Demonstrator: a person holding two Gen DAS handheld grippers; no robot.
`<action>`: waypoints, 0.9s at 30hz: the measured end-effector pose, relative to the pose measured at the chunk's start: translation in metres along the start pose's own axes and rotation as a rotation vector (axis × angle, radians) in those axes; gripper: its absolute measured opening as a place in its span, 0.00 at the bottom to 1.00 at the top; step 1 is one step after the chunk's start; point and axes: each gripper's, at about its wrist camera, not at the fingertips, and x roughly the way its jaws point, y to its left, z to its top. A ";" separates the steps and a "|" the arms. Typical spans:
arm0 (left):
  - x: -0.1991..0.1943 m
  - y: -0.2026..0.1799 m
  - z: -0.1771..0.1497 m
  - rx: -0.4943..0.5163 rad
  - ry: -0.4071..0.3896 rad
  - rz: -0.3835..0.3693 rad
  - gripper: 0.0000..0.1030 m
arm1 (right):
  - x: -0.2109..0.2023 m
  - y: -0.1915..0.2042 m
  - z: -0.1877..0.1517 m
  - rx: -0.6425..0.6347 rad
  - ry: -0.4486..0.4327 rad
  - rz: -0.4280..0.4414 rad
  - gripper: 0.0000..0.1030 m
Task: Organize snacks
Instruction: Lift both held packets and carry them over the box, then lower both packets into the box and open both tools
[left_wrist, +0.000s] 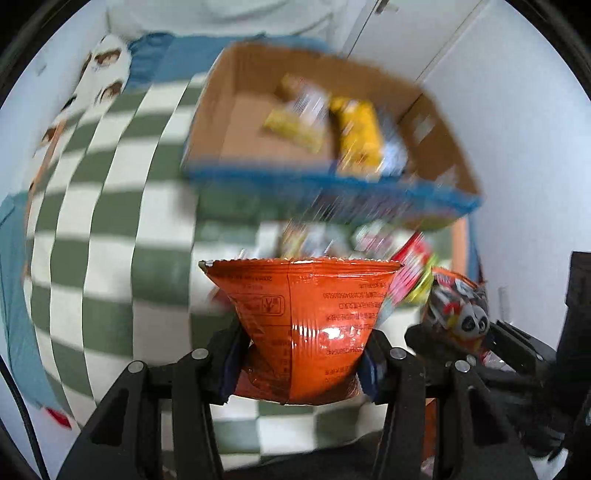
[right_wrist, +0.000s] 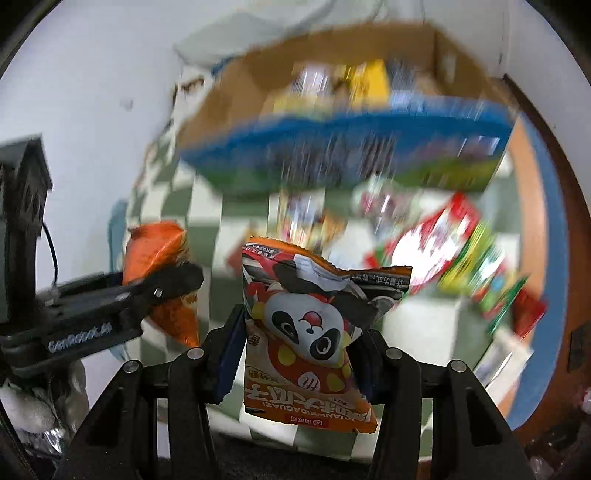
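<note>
My left gripper (left_wrist: 301, 354) is shut on an orange snack packet (left_wrist: 299, 314), held above the checkered cloth with its printed back facing the camera. My right gripper (right_wrist: 301, 343) is shut on a panda snack packet (right_wrist: 310, 325). Each gripper shows in the other's view: the right gripper with the panda packet (left_wrist: 461, 314) at the lower right, the left gripper with the orange packet (right_wrist: 159, 258) at the left. An open cardboard box (left_wrist: 436, 147) with a blue front lies ahead in both views (right_wrist: 458, 74) and holds several packets, a yellow one (left_wrist: 360, 133) among them. The scene is motion-blurred.
A green-and-white checkered cloth (left_wrist: 110, 221) covers the surface. Several loose snack packets (right_wrist: 443, 243) lie in front of the box, red and green ones on the right. White walls (left_wrist: 517, 110) stand behind. A wooden edge with blue trim (right_wrist: 546, 236) curves at the right.
</note>
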 end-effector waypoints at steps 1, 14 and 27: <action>-0.007 -0.005 0.016 0.007 -0.021 -0.003 0.47 | -0.008 -0.005 0.012 0.003 -0.018 0.002 0.52; 0.062 0.007 0.206 0.034 -0.013 0.217 0.47 | -0.040 -0.127 0.232 0.002 -0.096 -0.195 0.52; 0.127 0.039 0.268 -0.030 0.081 0.249 0.95 | 0.025 -0.168 0.292 0.026 0.053 -0.252 0.95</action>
